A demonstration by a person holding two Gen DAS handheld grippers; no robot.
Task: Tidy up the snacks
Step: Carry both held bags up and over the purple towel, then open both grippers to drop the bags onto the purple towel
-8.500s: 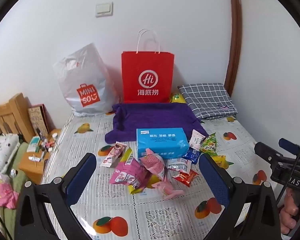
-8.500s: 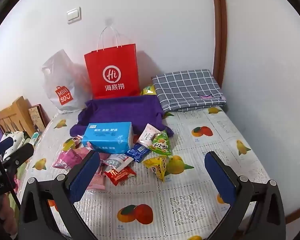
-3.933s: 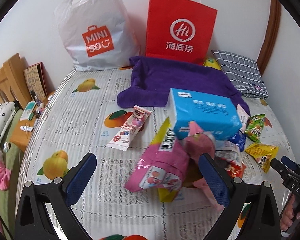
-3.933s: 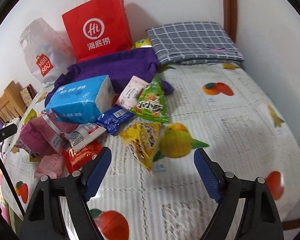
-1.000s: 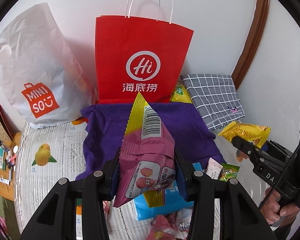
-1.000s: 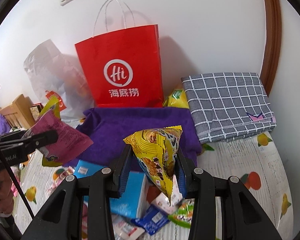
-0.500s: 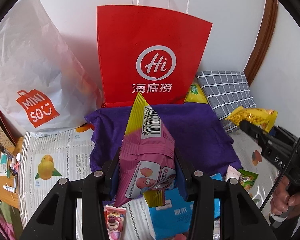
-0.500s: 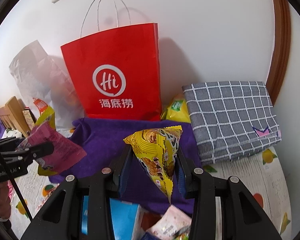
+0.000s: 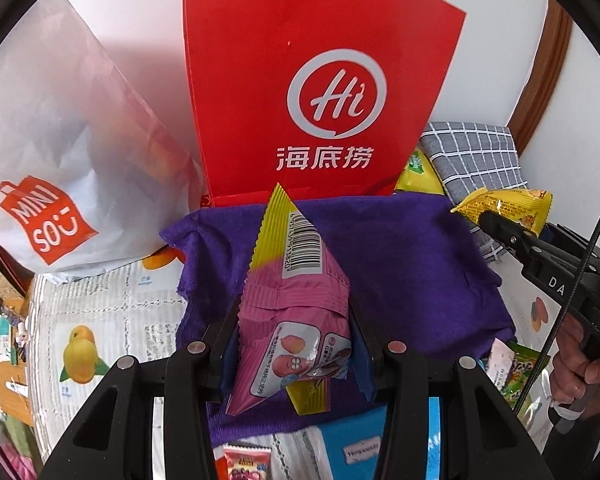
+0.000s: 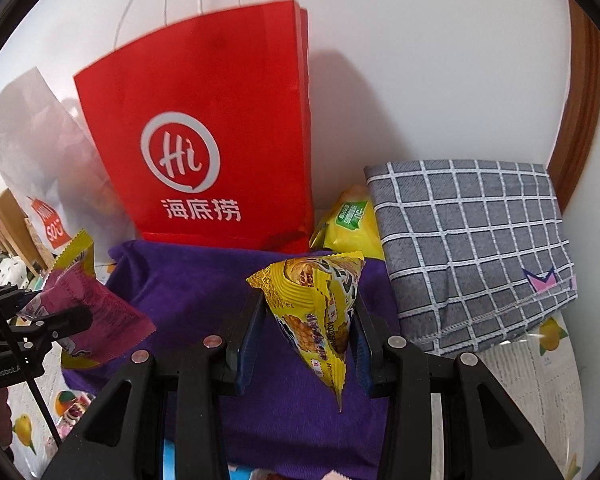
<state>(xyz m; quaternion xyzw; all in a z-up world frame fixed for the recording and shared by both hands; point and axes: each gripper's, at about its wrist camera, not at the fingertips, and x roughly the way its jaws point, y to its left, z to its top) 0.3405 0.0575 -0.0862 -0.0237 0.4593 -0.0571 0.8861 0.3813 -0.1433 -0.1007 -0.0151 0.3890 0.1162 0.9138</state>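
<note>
Pink pack [image 9: 296,320]: pinched upright in the left tool [image 9: 294,354], barcode end up, hanging over the purple cloth [image 9: 412,264] near the cloth's back edge. Yellow pack [image 10: 320,312]: pinched in the right tool [image 10: 306,344], point hanging down, also over the cloth, right of the pink one.

Red bag [image 9: 320,80] stands at the back edge of the bed against the wall, just behind the cloth; white bag [image 9: 60,128] at its left, checked cloth [image 10: 472,248] at its right. Another yellow pack [image 10: 350,224] is wedged between red bag and checked cloth. More snacks and a blue tissue pack [image 9: 360,444] lie on the bed nearer the front.

Step in hand, as judged: carry both packs to the back and set them down on the cloth, or drop them in a bag; cannot tell which. To do it well: keep the two tools apart so the packs don't collide, lower until each pack touches the cloth before letting go, lay them side by side, clear of the red bag's foot.

Tools: both narrowed onto their packs, pads pressing the foil either side. Right one squeezed as tight as it goes; left held a little wider by the fuller pack.
</note>
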